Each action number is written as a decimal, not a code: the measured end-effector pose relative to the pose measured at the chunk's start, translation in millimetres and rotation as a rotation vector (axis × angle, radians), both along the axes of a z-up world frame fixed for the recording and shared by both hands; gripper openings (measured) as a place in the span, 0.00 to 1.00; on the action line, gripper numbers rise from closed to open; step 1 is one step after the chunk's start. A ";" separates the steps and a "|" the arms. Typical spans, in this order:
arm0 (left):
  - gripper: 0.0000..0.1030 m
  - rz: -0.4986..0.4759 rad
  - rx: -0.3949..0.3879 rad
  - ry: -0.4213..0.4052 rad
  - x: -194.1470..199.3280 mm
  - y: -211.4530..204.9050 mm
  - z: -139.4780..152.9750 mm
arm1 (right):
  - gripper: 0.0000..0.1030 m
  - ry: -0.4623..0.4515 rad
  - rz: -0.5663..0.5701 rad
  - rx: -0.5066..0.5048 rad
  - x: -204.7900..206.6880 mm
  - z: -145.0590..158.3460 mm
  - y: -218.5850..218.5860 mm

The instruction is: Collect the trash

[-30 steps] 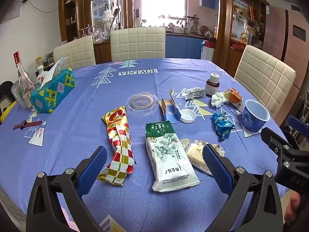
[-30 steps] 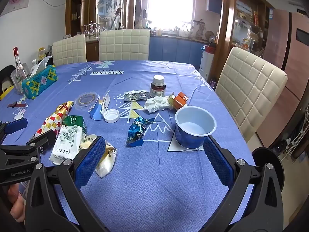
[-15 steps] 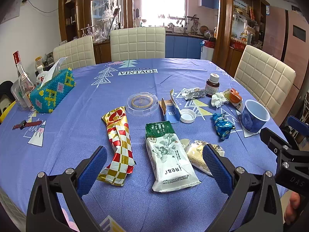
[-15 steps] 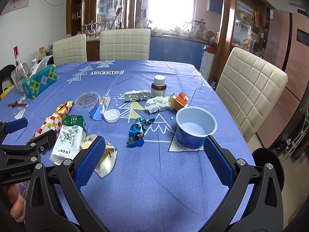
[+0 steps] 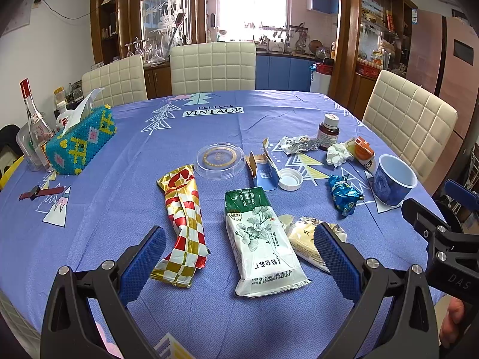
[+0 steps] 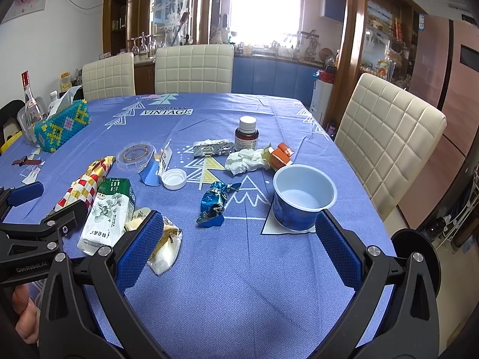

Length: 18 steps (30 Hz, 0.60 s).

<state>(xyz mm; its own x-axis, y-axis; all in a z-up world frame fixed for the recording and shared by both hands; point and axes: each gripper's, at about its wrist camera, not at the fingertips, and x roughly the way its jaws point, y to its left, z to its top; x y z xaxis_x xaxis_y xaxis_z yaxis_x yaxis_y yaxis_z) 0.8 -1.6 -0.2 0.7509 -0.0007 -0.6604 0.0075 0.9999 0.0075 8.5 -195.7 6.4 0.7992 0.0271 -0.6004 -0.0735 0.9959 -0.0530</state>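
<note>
A dining table under a blue printed tablecloth [image 5: 269, 119] stretches ahead of both tongs, its near half strewn with trash. The left gripper [image 5: 239, 248] hangs over the near edge with its blue pads spread wide and nothing between them; the right gripper [image 6: 239, 239] does likewise, jaws apart and empty. Just ahead of the left tongs lie a green-and-white tissue pack [image 5: 260, 239] and, to its left, a red, gold and white checked wrapper [image 5: 184, 221]; a pale yellow wrapper [image 5: 302, 239] sits against the left tongs' right pad. A blue plastic cup [image 6: 302, 197] stands upright just ahead of the right tongs' right pad. Farther out lie a clear round lid [image 5: 220, 158], a torn blue carton [image 5: 263, 170], a crumpled blue foil wrapper [image 6: 214, 202], a white bottle cap [image 6: 174, 179], a crumpled tissue [image 6: 245, 161] and a brown medicine bottle [image 6: 246, 134].
</note>
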 end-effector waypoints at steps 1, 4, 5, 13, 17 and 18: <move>0.94 0.000 0.000 0.001 0.1 -0.1 -0.1 | 0.97 0.000 0.000 0.000 -0.6 0.5 -0.1; 0.94 0.000 0.000 0.001 0.7 -2.9 0.5 | 0.97 0.001 0.000 0.000 -1.5 1.4 -0.6; 0.94 0.001 0.001 0.002 0.3 -3.9 0.8 | 0.97 0.002 0.000 0.000 -1.9 1.6 -0.8; 0.94 0.000 0.001 0.000 -0.2 -5.4 -0.1 | 0.97 0.002 0.001 0.000 -0.1 -1.4 0.4; 0.94 0.000 -0.004 0.007 0.6 -7.0 -3.0 | 0.97 0.006 0.002 -0.001 1.2 -2.6 2.7; 0.94 -0.001 -0.004 0.007 0.2 -6.7 -3.4 | 0.97 0.007 0.003 -0.001 2.6 -5.2 5.2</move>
<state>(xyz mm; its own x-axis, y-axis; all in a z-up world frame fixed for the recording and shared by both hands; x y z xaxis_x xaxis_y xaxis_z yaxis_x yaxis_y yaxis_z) 1.0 -8.3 -3.6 0.7463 -0.0042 -0.6656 0.0083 1.0000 0.0030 11.1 -190.5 1.2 0.7950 0.0285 -0.6059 -0.0768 0.9956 -0.0539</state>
